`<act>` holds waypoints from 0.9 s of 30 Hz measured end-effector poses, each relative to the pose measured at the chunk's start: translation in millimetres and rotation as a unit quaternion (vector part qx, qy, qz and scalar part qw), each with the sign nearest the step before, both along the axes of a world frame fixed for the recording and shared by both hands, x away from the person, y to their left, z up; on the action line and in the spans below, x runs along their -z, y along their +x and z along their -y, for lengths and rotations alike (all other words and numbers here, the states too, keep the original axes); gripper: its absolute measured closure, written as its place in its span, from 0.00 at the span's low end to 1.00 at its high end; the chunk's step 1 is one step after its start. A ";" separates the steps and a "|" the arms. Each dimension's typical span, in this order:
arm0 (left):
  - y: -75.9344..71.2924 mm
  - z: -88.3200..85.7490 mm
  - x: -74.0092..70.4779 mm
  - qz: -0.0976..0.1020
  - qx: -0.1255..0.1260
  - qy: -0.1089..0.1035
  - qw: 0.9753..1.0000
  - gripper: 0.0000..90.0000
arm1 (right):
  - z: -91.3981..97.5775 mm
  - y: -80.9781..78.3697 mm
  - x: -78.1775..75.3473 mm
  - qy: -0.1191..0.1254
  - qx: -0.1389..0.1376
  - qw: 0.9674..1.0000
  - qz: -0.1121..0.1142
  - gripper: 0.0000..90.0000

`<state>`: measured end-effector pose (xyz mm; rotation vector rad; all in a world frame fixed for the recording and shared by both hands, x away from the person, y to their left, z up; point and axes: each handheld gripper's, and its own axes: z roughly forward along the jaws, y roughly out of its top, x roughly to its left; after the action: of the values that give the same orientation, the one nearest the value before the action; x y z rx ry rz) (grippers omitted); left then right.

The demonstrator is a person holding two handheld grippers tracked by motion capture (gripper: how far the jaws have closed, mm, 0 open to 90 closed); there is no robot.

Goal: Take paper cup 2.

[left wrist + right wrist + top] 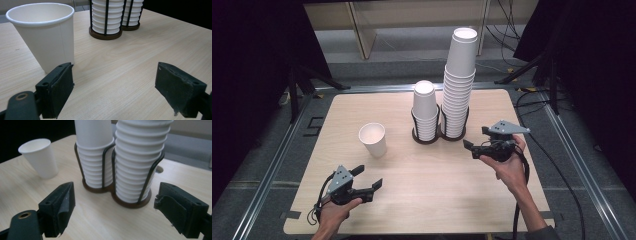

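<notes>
While a person is working at a pale wooden table (pixel 437 195), the left gripper (pixel 368 177) is hovering low over the board with its jaws standing released and wide apart, nothing between the pads. In the left gripper view a single white paper cup (pixel 45 35) is standing upright and mouth-up just ahead of that gripper's (pixel 115 82) left jaw, near it but not touching, with bare wood lying ahead of the right jaw.

The right gripper (pixel 474 139) is likewise gaping, its jaws unclenched and gripping nothing. In the right gripper view a black wire holder (pixel 130 203) is sitting directly ahead of this gripper (pixel 115 202), close in front of the gap between the jaws. The holder is carrying two columns of nested white cups: the tall stack (pixel 458 85) is rising nearer the right gripper, and the short stack (pixel 425 112) is standing just beyond it, on the side toward the single cup (pixel 373 140). That cup is sitting between the two grippers' reach, closer to the left one and well apart from the right.
</notes>
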<state>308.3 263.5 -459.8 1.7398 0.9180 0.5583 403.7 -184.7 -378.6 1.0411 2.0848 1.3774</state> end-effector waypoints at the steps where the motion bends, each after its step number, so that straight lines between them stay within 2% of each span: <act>1: 1.3 -0.2 0.7 0.006 0.004 -0.004 1.000 0.16 | 1.6 1.2 -4.9 -0.001 0.001 1.000 0.000 0.18; 2: 0.8 -0.5 0.4 0.004 0.000 -0.005 1.000 0.16 | 1.8 3.9 -8.5 0.010 0.004 1.000 0.012 0.18; 3: 0.3 -0.8 -0.2 0.001 -0.002 -0.004 1.000 0.16 | 1.7 5.3 -13.0 0.017 0.005 1.000 0.010 0.18; 4: 2.9 -0.6 0.7 0.012 0.008 -0.011 1.000 0.16 | 1.9 7.5 -17.3 0.023 0.003 1.000 0.011 0.17; 6: 1.0 -1.1 -0.3 0.000 -0.001 -0.003 1.000 0.16 | 2.4 12.6 -26.4 0.023 0.004 0.999 0.027 0.17; 7: 1.3 -1.0 0.3 -0.001 0.000 -0.001 1.000 0.16 | 1.2 13.8 -30.9 0.031 0.006 0.999 0.017 0.17; 8: 4.0 0.1 2.3 0.006 0.009 -0.009 1.000 0.16 | 1.4 16.8 -34.9 0.028 0.005 0.999 0.026 0.17; 9: 2.8 -0.2 1.9 -0.004 0.004 0.000 1.000 0.16 | 0.3 18.9 -39.0 0.034 0.005 0.999 0.020 0.17; 10: 5.7 1.0 3.5 0.009 0.014 -0.008 1.000 0.16 | 0.4 21.3 -43.3 0.034 0.008 0.999 0.024 0.17; 11: 5.7 1.8 3.6 0.006 0.013 -0.009 1.000 0.16 | 1.6 24.5 -47.5 0.026 0.014 0.999 0.037 0.17; 12: 4.6 2.1 2.8 0.000 0.010 -0.003 1.000 0.16 | 0.6 25.7 -51.4 0.034 0.016 0.999 0.026 0.17; 13: 3.6 1.7 2.2 -0.006 0.008 0.003 1.000 0.16 | 1.5 29.4 -54.3 0.033 0.012 0.999 0.038 0.17; 14: 3.8 2.0 2.4 -0.005 0.010 0.003 1.000 0.16 | 1.8 32.0 -57.2 0.035 0.011 0.998 0.042 0.17; 15: 6.6 2.3 3.7 0.010 0.022 -0.004 1.000 0.16 | 2.6 34.2 -60.1 0.031 0.015 0.998 0.048 0.17; 16: 6.3 2.4 3.9 0.008 0.021 -0.004 1.000 0.16 | 3.1 36.2 -62.5 0.033 0.015 0.998 0.048 0.17; 17: 3.6 2.5 3.2 -0.005 0.009 -0.001 1.000 0.16 | 2.6 37.1 -65.1 0.038 0.016 0.998 0.038 0.17; 18: 6.8 2.0 4.0 0.009 0.022 0.000 1.000 0.16 | 2.8 40.4 -67.7 0.030 0.014 0.998 0.051 0.17; 19: 6.5 1.9 4.0 0.008 0.020 0.000 1.000 0.16 | 1.5 42.8 -70.1 0.030 0.019 0.998 0.058 0.17; 20: 6.5 1.6 3.9 0.007 0.020 0.001 1.000 0.16 | -0.6 43.4 -72.9 0.032 0.026 0.998 0.047 0.17; 21: 6.9 1.4 4.0 0.008 0.022 0.000 1.000 0.16 | -1.6 47.5 -75.0 0.025 0.026 0.997 0.061 0.17; 23: 5.6 0.8 3.5 0.001 0.017 0.004 1.000 0.16 | -5.4 50.6 -80.7 0.033 0.029 0.998 0.052 0.17; 24: 7.6 0.9 4.5 0.009 0.024 0.000 1.000 0.16 | -5.9 54.0 -83.5 0.032 0.028 0.997 0.062 0.17; 25: 7.7 1.0 4.9 0.010 0.023 -0.002 1.000 0.16 | -7.1 55.8 -86.8 0.041 0.034 0.997 0.054 0.17; 27: 7.9 1.1 5.0 0.010 0.024 -0.002 1.000 0.16 | -7.2 61.9 -93.7 0.049 0.035 0.997 0.057 0.17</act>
<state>316.2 262.4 -464.7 1.7461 0.8606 0.5410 465.6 -177.5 -284.9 1.0381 1.8980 1.4823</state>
